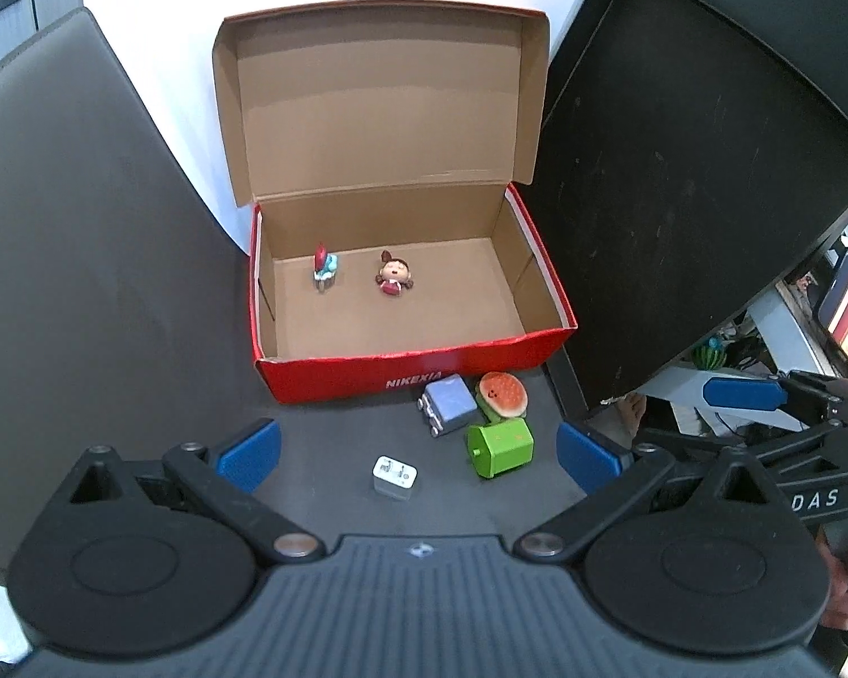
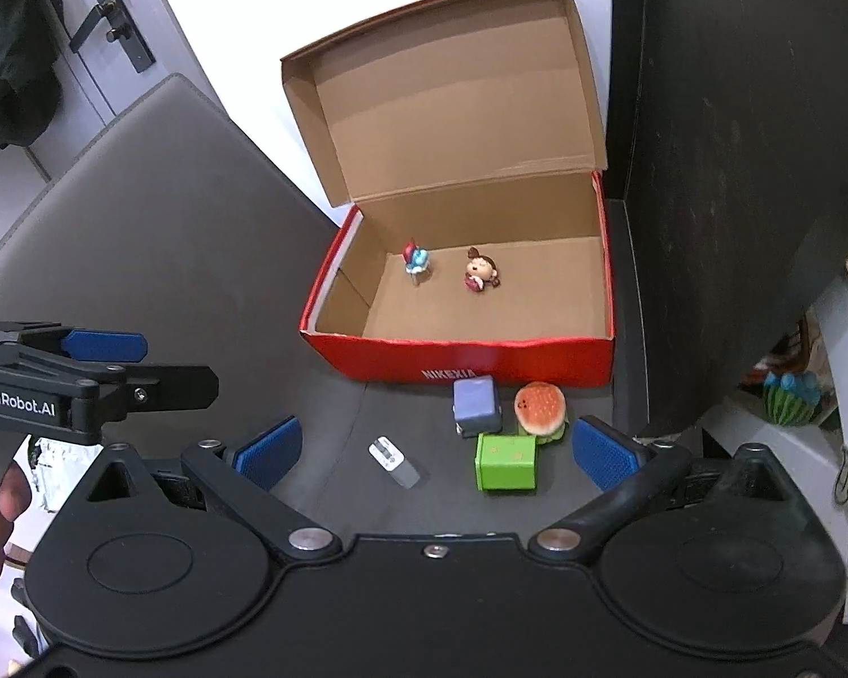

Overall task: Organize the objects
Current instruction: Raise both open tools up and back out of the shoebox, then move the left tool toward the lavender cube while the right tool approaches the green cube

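Both tools wide, holding nothing: left tool (image 1: 418, 455), right tool (image 2: 435, 452). Green block (image 2: 506, 461) touches burger toy (image 2: 540, 408); grab could knock neighbour away from red box (image 2: 463, 359).

In box (image 1: 401, 378): two figurines (image 1: 394, 279), apart.
Before box, on counter (image 1: 322, 452): cube toy (image 1: 449, 404), watermelon toy (image 1: 503, 394), block (image 1: 500, 446), touching.
Left of block: charger (image 1: 394, 477).

door handle (image 2: 104, 20), black monitor back (image 1: 678, 181), cactus ornament (image 2: 791, 398)

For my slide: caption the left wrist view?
Open tongs hover over four toys before a red box holding two figurines.
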Demonstrator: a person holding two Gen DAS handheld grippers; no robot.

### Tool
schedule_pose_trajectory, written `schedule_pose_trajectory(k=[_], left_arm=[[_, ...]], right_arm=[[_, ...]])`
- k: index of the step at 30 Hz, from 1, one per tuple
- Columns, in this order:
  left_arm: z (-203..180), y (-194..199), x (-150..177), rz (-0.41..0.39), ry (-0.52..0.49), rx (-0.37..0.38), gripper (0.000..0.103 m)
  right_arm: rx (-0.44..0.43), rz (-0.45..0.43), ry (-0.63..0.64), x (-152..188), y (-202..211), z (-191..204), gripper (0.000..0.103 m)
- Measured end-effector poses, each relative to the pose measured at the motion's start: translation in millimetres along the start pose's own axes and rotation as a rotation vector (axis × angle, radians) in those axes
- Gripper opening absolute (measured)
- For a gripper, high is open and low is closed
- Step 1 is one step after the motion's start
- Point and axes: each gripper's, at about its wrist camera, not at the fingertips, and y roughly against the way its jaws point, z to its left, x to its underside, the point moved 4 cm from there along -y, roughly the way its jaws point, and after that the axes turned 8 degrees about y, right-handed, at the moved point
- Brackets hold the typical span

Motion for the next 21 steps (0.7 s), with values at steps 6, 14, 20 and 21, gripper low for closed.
schedule_pose_trajectory(k=[6, 14, 20, 21], left_arm=[[1.3, -8.2, 4.4, 0.013, 0.008, -0.017, 0.103], [1.6, -22.9, 5.8, 0.035, 0.036, -0.023, 0.103], [3.2, -37.6, 5.7, 0.055, 0.061, -0.027, 0.103], [3.6, -40.2, 5.3, 0.057, 0.064, -0.028, 0.103]], right_arm=[[0.009, 0.013, -0.016, 10.5, -6.0, -5.6, 0.103], [0.025, 0.037, -0.032, 19.8, -19.2, -12.9, 0.103], [0.035, 0.049, -0.035, 21.7, -30.9, -18.8, 0.103], [0.036, 0.051, -0.038, 22.3, -32.8, -19.9, 0.103]])
